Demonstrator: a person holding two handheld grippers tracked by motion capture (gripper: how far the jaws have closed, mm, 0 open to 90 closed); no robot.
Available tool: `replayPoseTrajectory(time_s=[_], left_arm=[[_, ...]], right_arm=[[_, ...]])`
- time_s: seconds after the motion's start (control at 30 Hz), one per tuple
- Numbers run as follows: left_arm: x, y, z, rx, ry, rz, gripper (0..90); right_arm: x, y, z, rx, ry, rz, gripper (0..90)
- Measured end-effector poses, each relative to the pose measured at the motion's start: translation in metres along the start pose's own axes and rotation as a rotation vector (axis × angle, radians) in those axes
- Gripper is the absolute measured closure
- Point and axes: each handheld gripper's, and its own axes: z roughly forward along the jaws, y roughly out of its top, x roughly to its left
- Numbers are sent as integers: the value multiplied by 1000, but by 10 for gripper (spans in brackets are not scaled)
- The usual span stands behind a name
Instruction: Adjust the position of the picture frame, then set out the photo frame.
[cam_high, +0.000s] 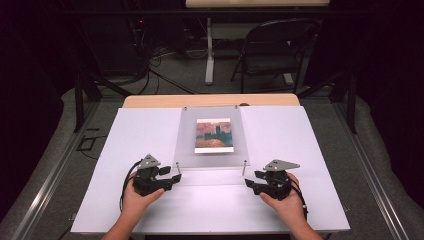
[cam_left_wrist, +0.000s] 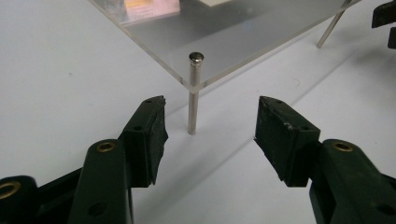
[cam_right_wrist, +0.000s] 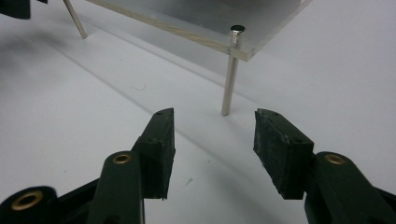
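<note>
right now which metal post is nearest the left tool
The near-left corner post of the clear panel, just ahead of the open left tool; the near-right post stands by the right tool.

White table (cam_high: 125, 150): clear acrylic panel (cam_high: 186, 142) on metal posts (cam_left_wrist: 193, 93).

A clear, glossy plastic sheet (cam_left_wrist: 243, 32) sits on shiny metal pins (cam_left_wrist: 194, 93) above a matt white table (cam_high: 280, 200); the jaw pads look like rough black rubber.
</note>
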Motion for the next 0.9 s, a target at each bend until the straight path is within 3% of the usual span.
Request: replayPoseTrajectory(time_s=[0.17,0.23,0.33,0.53,0.7,0.9], left_arm=[[13,7,-11,-7,40,-8,408],[20,13,-13,-15,57,-19,406],[31,26,-11,-30,72,-34,402],[48,57,4,-49,88,-32,415],[58,77,25,-32,115,-37,405],[69,96,53,-11,139,-86,400]], right_arm=[[-13,2,-19,-23,-55,-12,445],[-24,8,-21,-31,-73,8,443],[-36,19,-19,-43,-64,36,449],[-60,50,2,-53,-96,25,380],[-77,72,23,-47,-116,34,362],[-88,93,47,-27,-126,46,366]])
